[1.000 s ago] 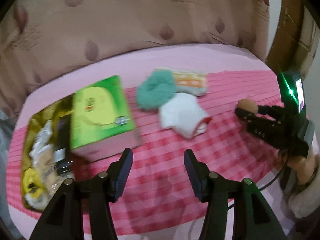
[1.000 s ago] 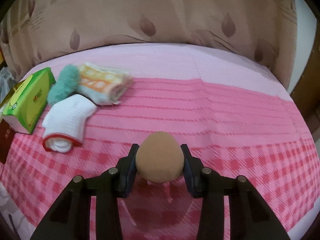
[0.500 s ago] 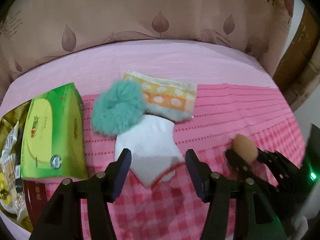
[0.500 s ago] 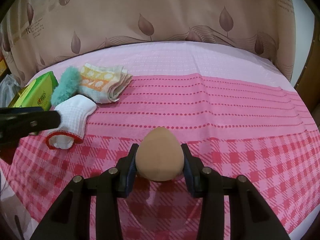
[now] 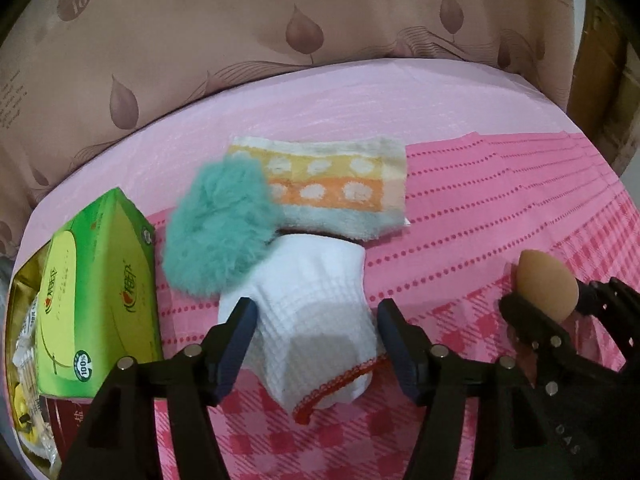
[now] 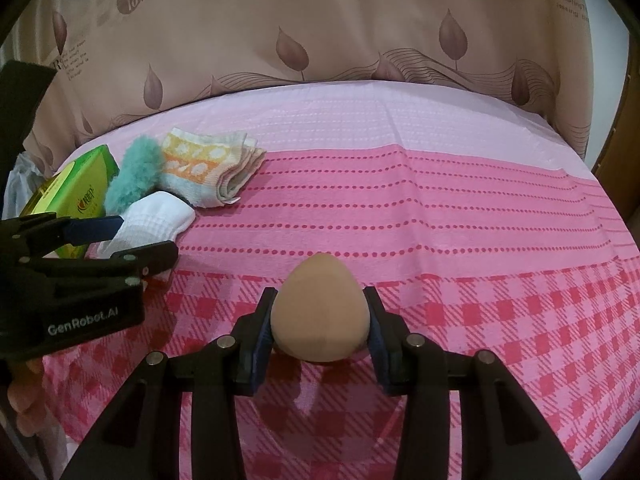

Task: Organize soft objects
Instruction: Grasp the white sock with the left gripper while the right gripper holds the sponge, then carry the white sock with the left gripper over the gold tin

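A: Change since a second ago: the left gripper (image 5: pixel 314 330) has travelled from open cloth beside the green box to a place over the white sock (image 5: pixel 316 320); its jaws are opening, the sock between them but the pads not pressing on it. The right gripper has stayed put.

B: Entries, left to right?

A: Item one, a gold tray (image 5: pixel 24 304) of packets at the far left edge. Item two, green tissue box (image 5: pixel 96 300), lying beside it. Item three, teal fluffy puff (image 5: pixel 218 228), resting partly on the sock and touching the towel. Item four, folded spotted towel (image 5: pixel 336 188), behind the sock. Item five, the sock itself, red-trimmed cuff toward the camera. Item six, tan egg-shaped sponge (image 6: pixel 320 308), clamped in the right gripper (image 6: pixel 320 322) above the pink checked cloth (image 6: pixel 500 240).

B: Why the wide jaws?

A: Likely to span the sock's full width before closing. The downward tilt suits a pinch from above.

B: And the sponge held off to the side?

A: Probably parked clear of the pile, well apart from the other soft goods, so the left hand can work unobstructed.
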`<state>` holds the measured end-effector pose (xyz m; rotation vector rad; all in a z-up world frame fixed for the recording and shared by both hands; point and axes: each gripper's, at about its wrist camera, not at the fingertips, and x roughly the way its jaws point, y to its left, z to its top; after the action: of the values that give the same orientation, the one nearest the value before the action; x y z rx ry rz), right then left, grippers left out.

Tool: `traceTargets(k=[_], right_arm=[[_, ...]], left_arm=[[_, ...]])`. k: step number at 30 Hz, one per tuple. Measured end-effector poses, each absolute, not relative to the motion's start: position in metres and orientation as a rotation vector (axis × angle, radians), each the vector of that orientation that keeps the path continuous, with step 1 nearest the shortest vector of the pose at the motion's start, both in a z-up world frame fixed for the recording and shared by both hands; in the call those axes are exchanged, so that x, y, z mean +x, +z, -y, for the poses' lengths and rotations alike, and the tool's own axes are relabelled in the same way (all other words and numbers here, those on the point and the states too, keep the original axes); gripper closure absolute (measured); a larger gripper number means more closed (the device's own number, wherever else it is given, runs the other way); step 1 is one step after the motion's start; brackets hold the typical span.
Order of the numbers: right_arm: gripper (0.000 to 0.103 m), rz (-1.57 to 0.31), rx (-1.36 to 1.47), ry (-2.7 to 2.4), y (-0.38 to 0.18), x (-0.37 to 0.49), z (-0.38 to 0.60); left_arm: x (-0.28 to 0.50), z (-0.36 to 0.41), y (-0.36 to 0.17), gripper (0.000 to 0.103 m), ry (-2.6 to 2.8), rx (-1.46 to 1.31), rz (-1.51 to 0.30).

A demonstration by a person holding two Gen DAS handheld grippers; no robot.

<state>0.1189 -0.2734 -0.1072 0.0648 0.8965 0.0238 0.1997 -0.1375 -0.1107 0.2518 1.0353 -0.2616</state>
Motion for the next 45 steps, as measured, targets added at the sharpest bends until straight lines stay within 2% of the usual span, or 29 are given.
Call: traceTargets(k=[2,5,6,18,45], right_arm=[[0.063,-0.896,0.065,0.024,-0.107,0.119,0.274],[0.063,-0.897,0.064,0.023,-0.107,0.119,0.273],[0.063,-0.897,0.065,0.024,-0.107,0.119,0.273],[0.063,-0.898,0.063,0.018,-0.108,0.118,0.273],[0.062,-0.901,0.053,0.013,-0.109,0.118,0.271]], left_arm=[[0.199,0.135,-0.110,0.064,-0.256,0.256,-1.028],[0.196,0.133,-0.105,0.078,-0.261,0.270,-1.021],[0.195,0.132,-0.103,0.080,-0.263,0.270,-1.019],[0.174,0.123,-0.090,0.081,-0.334,0.237,-1.039],[0.133,0.080,-0.028,0.081,-0.320,0.249,-0.913]])
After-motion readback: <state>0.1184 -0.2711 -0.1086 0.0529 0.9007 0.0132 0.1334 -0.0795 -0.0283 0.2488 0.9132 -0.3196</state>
